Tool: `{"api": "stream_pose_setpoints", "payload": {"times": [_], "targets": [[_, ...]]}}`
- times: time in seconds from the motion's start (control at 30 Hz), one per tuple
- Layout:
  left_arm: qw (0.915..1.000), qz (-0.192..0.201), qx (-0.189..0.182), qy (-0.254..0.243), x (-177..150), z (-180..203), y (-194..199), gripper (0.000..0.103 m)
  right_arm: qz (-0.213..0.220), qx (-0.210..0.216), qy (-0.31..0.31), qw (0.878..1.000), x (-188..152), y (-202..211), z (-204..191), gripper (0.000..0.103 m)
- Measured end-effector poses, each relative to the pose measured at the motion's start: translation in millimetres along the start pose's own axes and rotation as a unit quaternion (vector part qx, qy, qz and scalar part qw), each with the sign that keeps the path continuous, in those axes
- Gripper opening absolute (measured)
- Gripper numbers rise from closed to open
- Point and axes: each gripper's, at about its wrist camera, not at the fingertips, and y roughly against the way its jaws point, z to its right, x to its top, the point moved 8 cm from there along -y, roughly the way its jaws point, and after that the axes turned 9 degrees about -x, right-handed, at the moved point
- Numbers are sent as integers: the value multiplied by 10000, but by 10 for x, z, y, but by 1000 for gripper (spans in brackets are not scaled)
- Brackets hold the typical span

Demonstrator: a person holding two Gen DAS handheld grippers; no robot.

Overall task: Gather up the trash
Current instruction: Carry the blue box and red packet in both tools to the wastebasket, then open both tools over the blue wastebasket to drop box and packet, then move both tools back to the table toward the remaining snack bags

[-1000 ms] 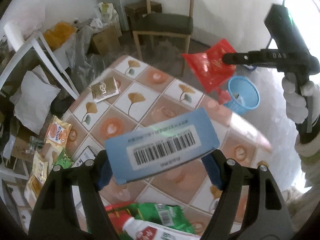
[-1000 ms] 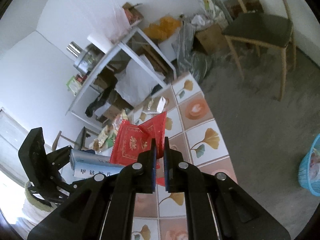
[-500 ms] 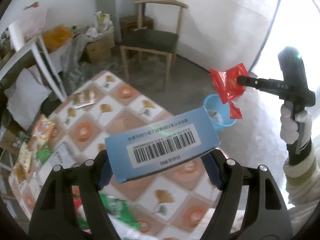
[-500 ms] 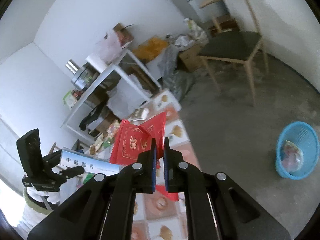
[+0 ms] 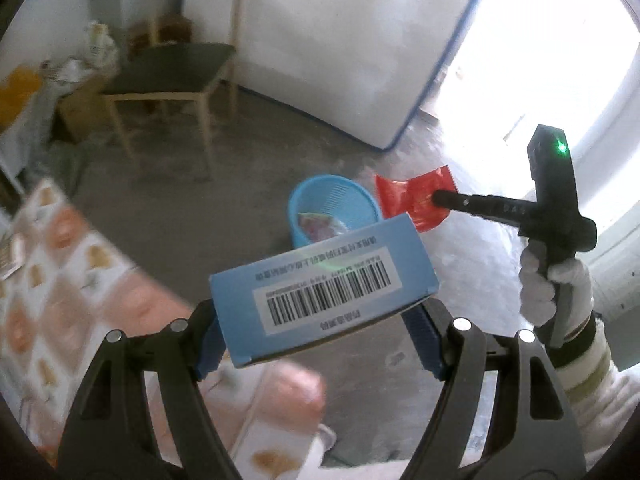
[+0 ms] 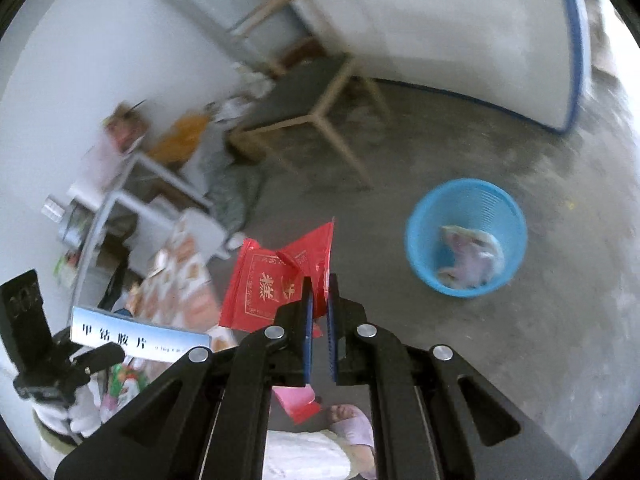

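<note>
Left wrist view shows the left gripper (image 5: 320,340) with its jaws spread wide and clamped on the ends of a blue carton (image 5: 320,280), barcode side up. It looks stiff, light and hollow, so a hard squeeze would probably crush it. Beyond it, the right gripper (image 6: 319,312) has its jaws nearly closed on a red foil wrapper (image 6: 276,280), thin, limp and likely slippery; pinching it at an edge, as here, seems best. Both pieces hang above the floor near the blue basket (image 6: 424,256), which already holds some trash, away from the worktop (image 5: 60,288).
</note>
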Motion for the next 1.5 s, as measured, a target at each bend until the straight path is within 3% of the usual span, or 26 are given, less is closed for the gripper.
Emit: {"api": "stream_pose_setpoints", "payload": {"times": [0.23,0.37,0.4,0.43,0.47,0.5,0.53,0.67,0.87,1.03,1.33,1.5], "targets": [[9985,-364,-397,-46,393,197,-1059,72,-200,-461,-938,9943,219,-541,792,6],[9986,-353,-366,136,684,101,-1576,73,-256,-626,-1394,9879,452,-919,1082,7],[9990,-282,-295,174,750,79,-1670,74,-247,-663,-1496,9862,536,-1040,1156,9],[9996,-103,-137,209,876,9,-1836,83,-252,-704,-1558,9850,594,-1151,1205,15],[9997,21,-36,239,937,-45,-1959,88,-312,-739,-1603,9838,639,-1285,1265,23],[9995,74,28,289,971,-94,-2054,88,-404,-839,-1700,9810,658,-1477,1382,42],[9989,45,114,450,964,-183,-2215,88,-452,-917,-1789,9785,667,-1589,1467,47],[9942,-54,-3,1076,753,-387,-2475,88,-734,-1182,-2107,9676,383,-1899,1800,47],[9918,200,-191,1249,546,-505,-2188,88,-812,-1050,-2003,9707,-82,-1773,1939,47],[9917,551,-117,1160,455,-404,-1830,88,-690,-951,-1786,9769,-298,-1459,1946,47],[9878,1339,-106,792,122,92,-850,88,-349,-753,-1112,9903,-761,-716,1618,49],[9860,1560,54,592,-250,288,-396,88,-40,-991,-453,9940,-954,-283,1365,56]]}}
